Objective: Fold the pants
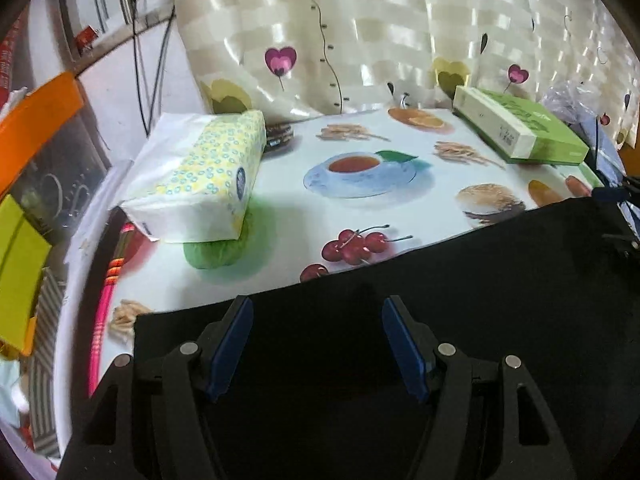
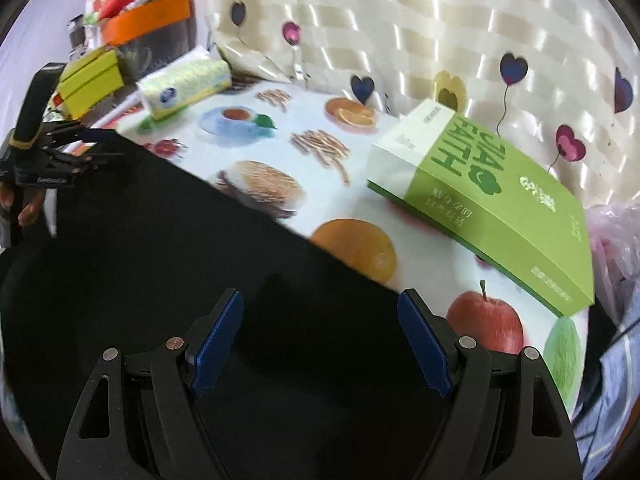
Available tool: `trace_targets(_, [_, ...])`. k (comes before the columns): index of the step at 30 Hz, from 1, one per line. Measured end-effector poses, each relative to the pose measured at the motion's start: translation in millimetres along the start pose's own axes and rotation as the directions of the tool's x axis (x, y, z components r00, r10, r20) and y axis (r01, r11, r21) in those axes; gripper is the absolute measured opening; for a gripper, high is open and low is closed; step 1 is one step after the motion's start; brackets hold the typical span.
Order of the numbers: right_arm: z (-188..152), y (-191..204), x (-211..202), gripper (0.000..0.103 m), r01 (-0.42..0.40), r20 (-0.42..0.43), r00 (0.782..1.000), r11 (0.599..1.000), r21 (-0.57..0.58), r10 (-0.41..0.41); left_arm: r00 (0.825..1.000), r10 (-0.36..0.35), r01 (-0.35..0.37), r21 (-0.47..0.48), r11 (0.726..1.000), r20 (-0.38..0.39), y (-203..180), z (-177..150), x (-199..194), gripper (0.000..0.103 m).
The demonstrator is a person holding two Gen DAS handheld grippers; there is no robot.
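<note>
The black pants [image 1: 460,288] lie flat on the table with the printed cloth [image 1: 288,184], their far edge running straight across. They also fill the lower left of the right wrist view [image 2: 192,248]. My left gripper [image 1: 317,312] is open and empty, hovering over the pants near their left corner. My right gripper [image 2: 320,308] is open and empty above the pants near their right edge. The left gripper also shows in the right wrist view [image 2: 76,140] at the far left, and the right gripper shows at the right edge of the left wrist view [image 1: 620,208].
A tissue pack [image 1: 200,176] lies at the back left of the table. A green box [image 2: 492,204] lies at the back right, also in the left wrist view [image 1: 520,128]. A curtain with hearts [image 1: 360,32] hangs behind. Boxes [image 2: 92,80] and clutter stand left of the table.
</note>
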State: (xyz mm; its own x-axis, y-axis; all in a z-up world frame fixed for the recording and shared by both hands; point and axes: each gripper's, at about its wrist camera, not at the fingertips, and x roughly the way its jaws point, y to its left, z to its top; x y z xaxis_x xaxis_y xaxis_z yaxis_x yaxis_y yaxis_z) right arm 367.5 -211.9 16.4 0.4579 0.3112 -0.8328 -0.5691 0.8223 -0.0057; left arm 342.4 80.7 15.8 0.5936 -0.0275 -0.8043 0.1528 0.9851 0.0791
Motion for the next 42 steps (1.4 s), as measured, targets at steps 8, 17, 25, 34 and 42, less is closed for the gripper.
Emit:
trace_targets(8, [-1, -15, 21, 0.076, -0.043, -0.058, 0.997, 0.999, 0.021, 0.045, 0.999, -0.047, 0.048, 0.018, 0.999, -0.009, 7, -4, 15, 0.073])
trace_targets(17, [5, -3, 16, 0.012, 0.004, -0.045, 0.999, 0.999, -0.054, -0.007, 0.994, -0.106, 0.107, 0.103, 0.989, -0.015, -18, -2, 9, 0.007])
trace_targets(25, [6, 9, -21, 0.011, 0.055, 0.043, 0.998, 0.996, -0.069, -0.052, 0.999, -0.031, 0.027, 0.113, 0.993, 0.030, -28, -3, -6, 0.004])
trace_targets(34, [-28, 40, -122, 0.010, 0.080, 0.216, 0.974, 0.995, -0.067, -0.064, 0.976, -0.049, 0.037, 0.057, 0.998, 0.212, -30, -22, -98, 0.004])
trace_targets(42, [-107, 99, -181, 0.010, 0.096, 0.265, 0.961, 0.993, -0.071, -0.074, 0.949, -0.100, 0.095, 0.029, 0.995, 0.299, -42, -88, -168, 0.004])
